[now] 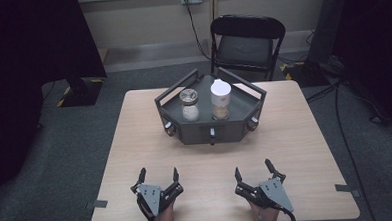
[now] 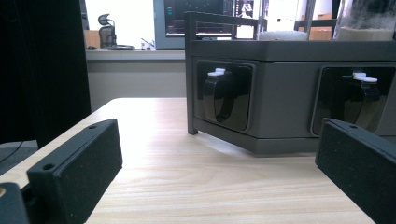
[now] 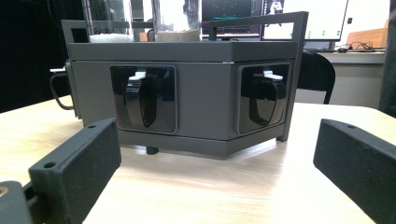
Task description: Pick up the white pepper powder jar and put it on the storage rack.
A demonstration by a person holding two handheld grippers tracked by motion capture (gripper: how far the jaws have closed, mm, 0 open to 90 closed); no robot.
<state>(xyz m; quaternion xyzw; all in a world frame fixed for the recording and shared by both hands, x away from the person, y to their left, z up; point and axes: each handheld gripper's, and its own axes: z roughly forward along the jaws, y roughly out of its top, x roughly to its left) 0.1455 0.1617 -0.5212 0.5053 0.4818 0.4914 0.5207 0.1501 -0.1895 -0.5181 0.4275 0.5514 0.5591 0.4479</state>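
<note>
A dark grey angular tray (image 1: pixel 237 128) with rails stands at the middle back of the light wood table (image 1: pixel 295 136). On it are two jars: one with a patterned metal lid (image 1: pixel 189 104) on the left, one with a white lid (image 1: pixel 221 99) on the right. Knobs sit in recesses on the tray's front faces (image 2: pixel 220 95) (image 3: pixel 144 99). My left gripper (image 1: pixel 158 173) rests near the table's front edge, open and empty. My right gripper (image 1: pixel 253 170) lies beside it to the right, also open and empty. Both point at the tray from well short of it.
A black folding chair (image 1: pixel 246 43) stands behind the table. Cables run over the grey floor at the right (image 1: pixel 351 149). Dark curtains hang at both sides. Bare tabletop lies between the grippers and the tray.
</note>
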